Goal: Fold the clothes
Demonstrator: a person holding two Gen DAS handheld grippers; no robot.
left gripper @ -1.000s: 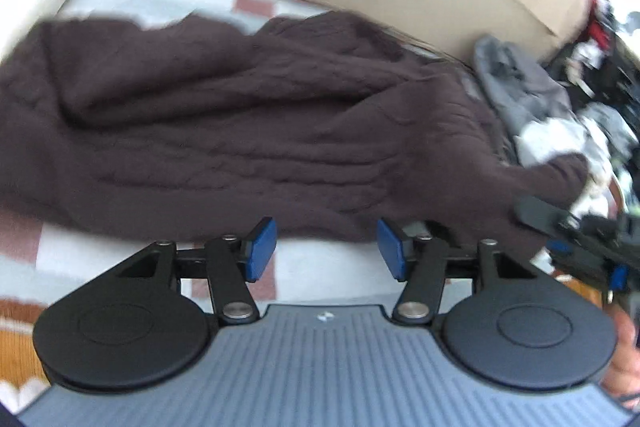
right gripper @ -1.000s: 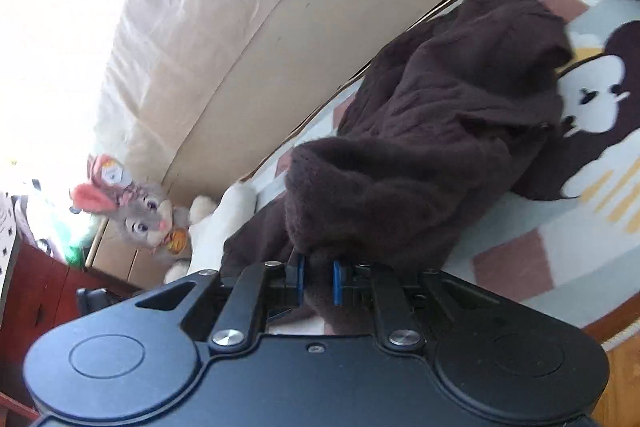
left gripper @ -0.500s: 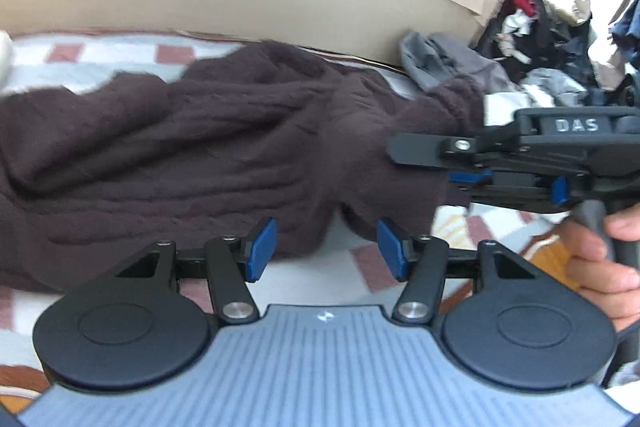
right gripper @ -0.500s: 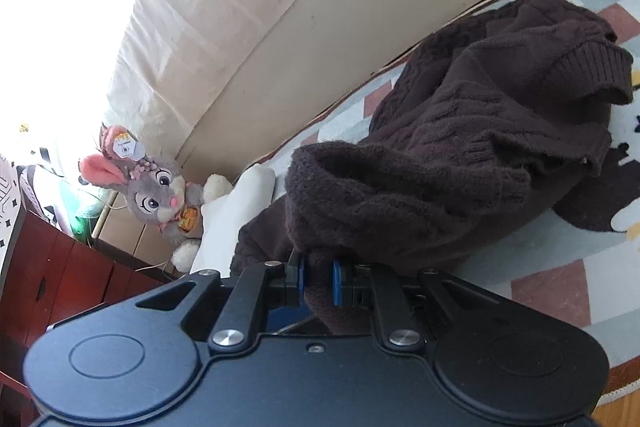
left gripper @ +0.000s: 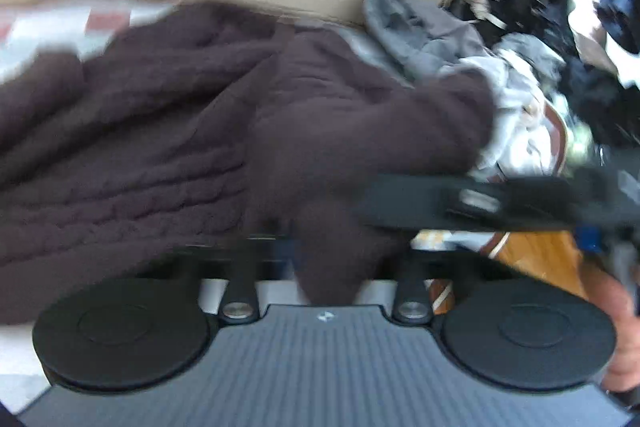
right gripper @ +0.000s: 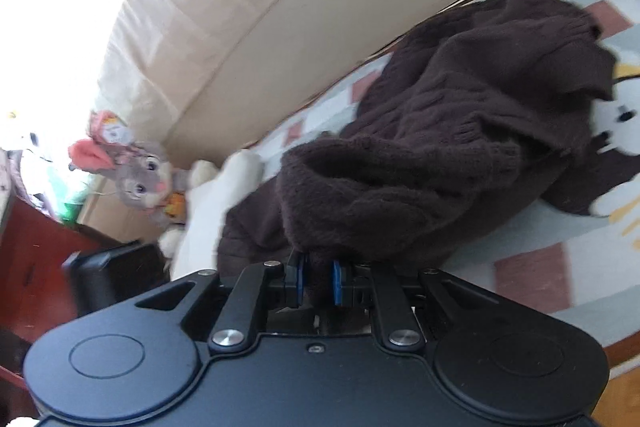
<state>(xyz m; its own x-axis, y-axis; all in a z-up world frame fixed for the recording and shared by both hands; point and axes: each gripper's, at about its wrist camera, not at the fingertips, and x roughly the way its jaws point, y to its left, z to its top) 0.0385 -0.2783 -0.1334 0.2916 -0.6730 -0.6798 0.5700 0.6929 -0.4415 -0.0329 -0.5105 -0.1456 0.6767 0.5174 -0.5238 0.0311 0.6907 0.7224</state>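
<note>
Gripping a fold of the dark brown knit sweater (right gripper: 460, 147), the right gripper (right gripper: 318, 285) has its blue pads (right gripper: 299, 281) clenched on the fabric; the knit bunches up just above the jaws and drapes away to the far right. Rest of the sweater lies crumpled on a patterned rug (right gripper: 532, 275) with grey, white and red-brown squares, right against the base of a beige sofa (right gripper: 320, 27).

Left gripper (left gripper: 332, 259): frame is motion-blurred. A flap of the sweater (left gripper: 160, 131) hangs down between the fingers and hides the pads, so I cannot tell whether those jaws are clenched or released. The linkage arms sit wide apart, fabric in the gap.

Left wrist view also shows the right gripper (left gripper: 472, 203) coming in from the right as a flat black bar, touching the near right edge of the sweater, with a hand (left gripper: 616, 339) on its handle at the near right corner.

Far right in that view: a grey garment (left gripper: 416, 31) by the sofa end, then a messy pile of mixed clothes (left gripper: 532, 75) beyond it. Wood floor (left gripper: 540, 259) shows past the rug edge, near right.

Right wrist view, left side: a grey plush rabbit (right gripper: 140, 175) with pink ears leaning at the sofa base, a white plush piece (right gripper: 216, 203) touching the sweater's far end, red-brown furniture (right gripper: 36, 267) at the near left.
</note>
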